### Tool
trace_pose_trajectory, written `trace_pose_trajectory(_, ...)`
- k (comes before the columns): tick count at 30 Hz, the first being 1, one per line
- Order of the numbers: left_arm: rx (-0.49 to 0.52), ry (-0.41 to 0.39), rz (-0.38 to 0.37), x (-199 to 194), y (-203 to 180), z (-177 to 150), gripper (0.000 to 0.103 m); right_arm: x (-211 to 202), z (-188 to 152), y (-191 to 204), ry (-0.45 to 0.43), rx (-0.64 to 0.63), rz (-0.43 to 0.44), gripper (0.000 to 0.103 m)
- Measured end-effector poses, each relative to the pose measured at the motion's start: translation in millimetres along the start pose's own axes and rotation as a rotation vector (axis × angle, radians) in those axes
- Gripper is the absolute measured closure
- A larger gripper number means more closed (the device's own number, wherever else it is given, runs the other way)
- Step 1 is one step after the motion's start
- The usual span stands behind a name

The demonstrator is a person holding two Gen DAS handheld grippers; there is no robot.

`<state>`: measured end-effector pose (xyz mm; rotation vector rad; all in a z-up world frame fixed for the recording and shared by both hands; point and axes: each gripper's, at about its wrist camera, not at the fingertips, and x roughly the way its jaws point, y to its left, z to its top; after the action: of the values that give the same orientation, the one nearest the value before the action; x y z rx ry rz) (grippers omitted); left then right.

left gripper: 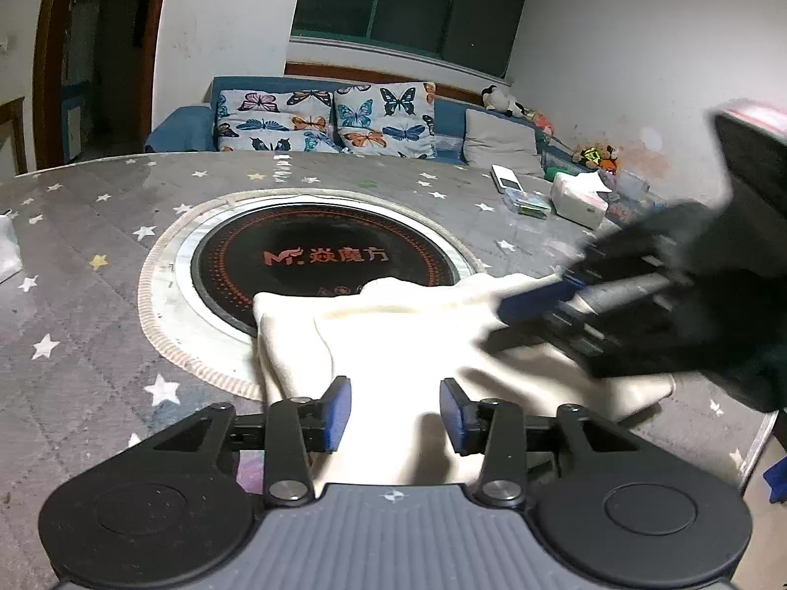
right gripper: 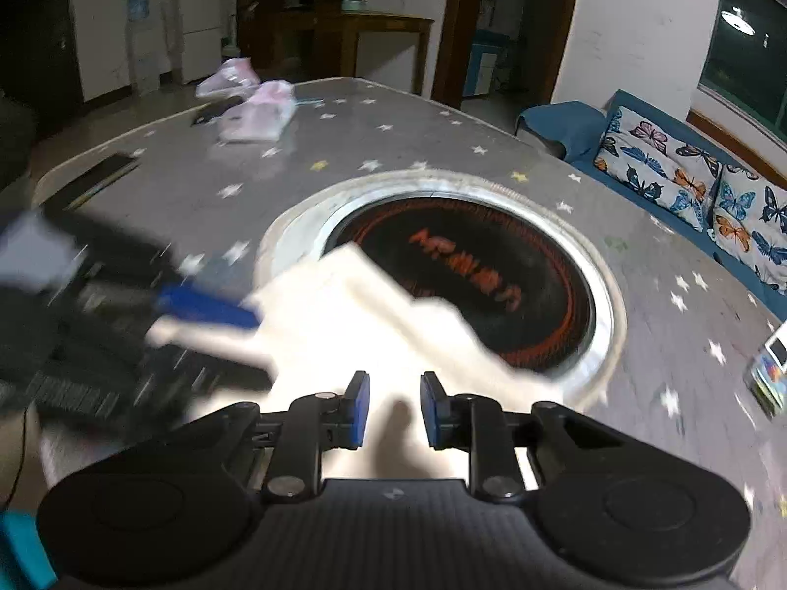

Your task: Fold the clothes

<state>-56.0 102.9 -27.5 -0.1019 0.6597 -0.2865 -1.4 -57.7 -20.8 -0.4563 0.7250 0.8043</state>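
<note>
A cream garment lies folded on the grey star-print table, its far edge resting over the round black cooktop. My left gripper hovers over the garment's near part, open, with only cloth beneath the gap. The right gripper reaches in blurred from the right, above the garment's right side. In the right wrist view the garment shows blurred, and my right gripper stands narrowly open over it with nothing pinched. The left gripper appears there as a blur at the left.
A tissue box, a white remote and a small box sit at the table's far right. Pink bags and a dark flat object lie at the far end. A blue sofa with butterfly cushions stands beyond.
</note>
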Motion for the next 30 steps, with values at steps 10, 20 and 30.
trace_pose_trajectory(10,-0.007,0.014,0.046,-2,-6,3,0.055,-28,-38,26,-0.058,0.010,-0.054,0.081)
trace_pose_trajectory(20,-0.086,0.055,0.114,0,2,5,0.048,-32,-45,22,-0.068,0.051,-0.053,0.081)
trace_pose_trajectory(30,-0.150,0.076,0.166,-2,12,5,0.030,-21,-38,34,-0.057,0.002,-0.022,0.081)
